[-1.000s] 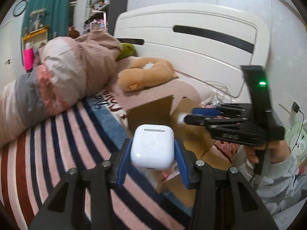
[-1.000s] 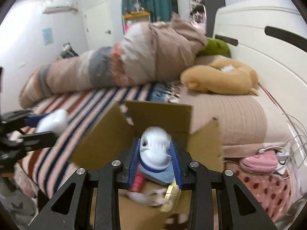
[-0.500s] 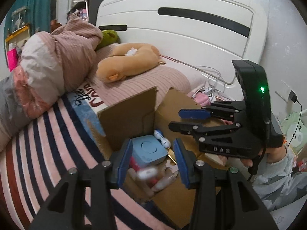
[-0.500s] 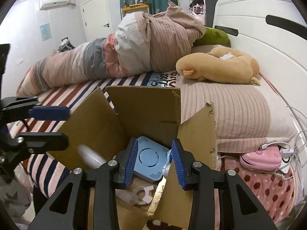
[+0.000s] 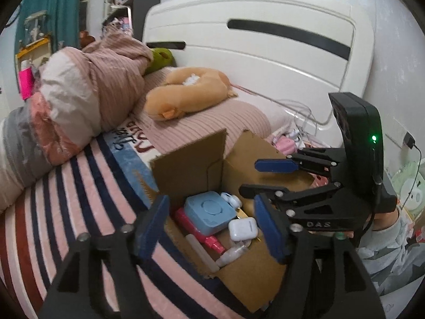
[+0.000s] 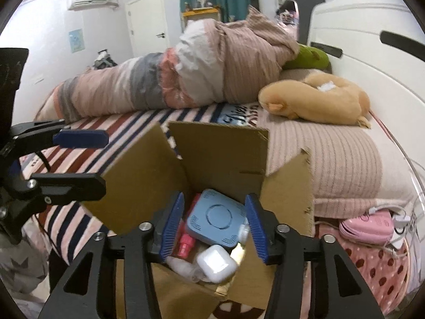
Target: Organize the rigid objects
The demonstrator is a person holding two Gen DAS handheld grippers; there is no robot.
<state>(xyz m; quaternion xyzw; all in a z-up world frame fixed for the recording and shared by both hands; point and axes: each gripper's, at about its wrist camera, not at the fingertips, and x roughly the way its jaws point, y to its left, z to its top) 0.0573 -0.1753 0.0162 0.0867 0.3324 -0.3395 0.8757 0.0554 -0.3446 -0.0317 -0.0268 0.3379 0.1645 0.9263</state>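
The white earbud case (image 6: 216, 262) lies inside the cardboard box (image 6: 220, 154), at 6 o'clock of the blue speaker (image 6: 215, 219), just below the right gripper (image 6: 213, 224), the nearer one; both it and the left gripper (image 5: 211, 228) hover spread and empty over the box

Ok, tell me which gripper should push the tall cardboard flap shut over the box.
Probably left. The left gripper is open and empty, beside the upright flap on the striped-blanket side of the cardboard box. The right gripper, also open, sits over the blue device, farther from that flap.
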